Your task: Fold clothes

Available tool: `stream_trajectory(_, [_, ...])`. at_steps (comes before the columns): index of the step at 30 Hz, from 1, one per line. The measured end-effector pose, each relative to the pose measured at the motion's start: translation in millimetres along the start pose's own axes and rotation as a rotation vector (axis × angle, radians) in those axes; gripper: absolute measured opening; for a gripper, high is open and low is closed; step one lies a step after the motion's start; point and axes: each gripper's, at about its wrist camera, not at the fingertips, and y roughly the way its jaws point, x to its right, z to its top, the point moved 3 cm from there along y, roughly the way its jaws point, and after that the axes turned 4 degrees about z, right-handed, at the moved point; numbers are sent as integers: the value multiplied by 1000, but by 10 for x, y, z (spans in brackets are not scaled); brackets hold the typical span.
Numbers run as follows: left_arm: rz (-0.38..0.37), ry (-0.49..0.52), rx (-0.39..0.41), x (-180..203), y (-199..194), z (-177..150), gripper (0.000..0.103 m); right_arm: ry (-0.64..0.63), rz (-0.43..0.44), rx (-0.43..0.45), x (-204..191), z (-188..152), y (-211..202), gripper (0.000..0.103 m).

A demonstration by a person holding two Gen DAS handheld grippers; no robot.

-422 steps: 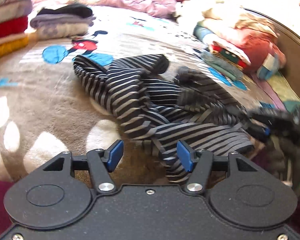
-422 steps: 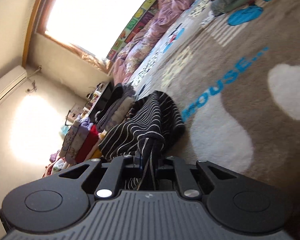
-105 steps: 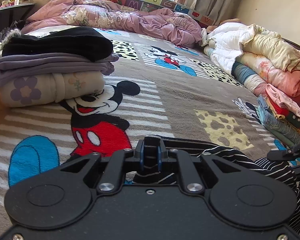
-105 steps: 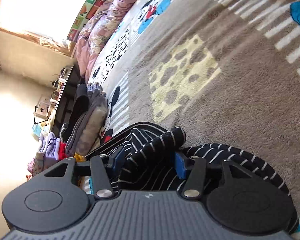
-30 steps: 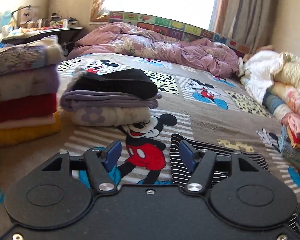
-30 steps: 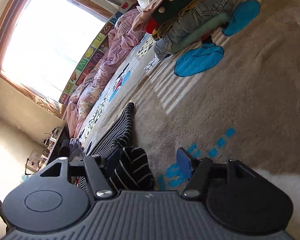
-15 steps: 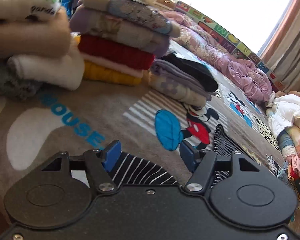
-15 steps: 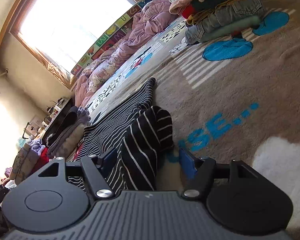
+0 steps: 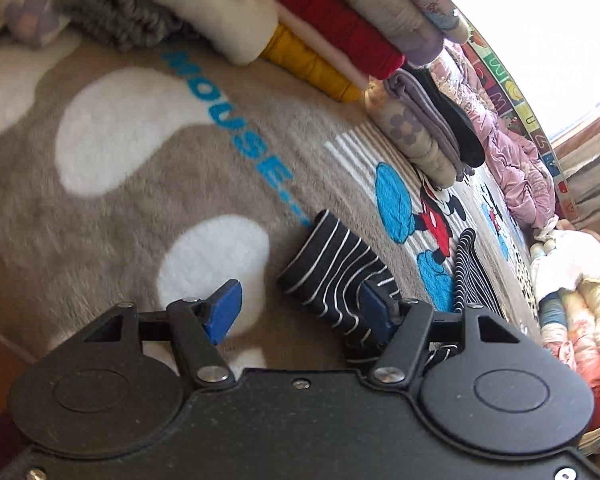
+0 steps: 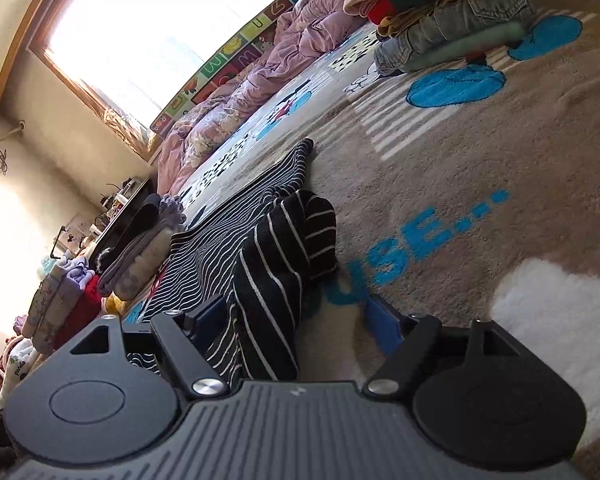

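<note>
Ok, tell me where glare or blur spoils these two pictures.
Left wrist view: the window is blown out white, and the folded stack at top is soft. Right wrist view: the window glares white and sun washes out the wall; the striped garment stays sharp.

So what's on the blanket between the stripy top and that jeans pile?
Nothing: in the right wrist view, only bare blanket lies between the striped top and the jeans pile.
</note>
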Motion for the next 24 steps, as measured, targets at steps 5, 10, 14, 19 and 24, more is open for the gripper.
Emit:
stream_trajectory(5, [-32,-27,17,52,71,-6,63,-22,35,-8,-16,-43,20,90])
stream_trajectory(10, [-24,-10,10,149,217,-9,42,-34,69,-26,-15,-51,5,94])
stream_trajectory(14, [-23,64,9,293,279,-9,11,-51,83,-29,-28,-69,-4,96])
stream_trajectory(19, [-52,254,78,619,152,67,8,-76,91,-31,-51,-91,-9,99])
stream_trajectory(24, [-41,505,186,960,-68,193,4,-81,91,-31,-62,-93,-17,99])
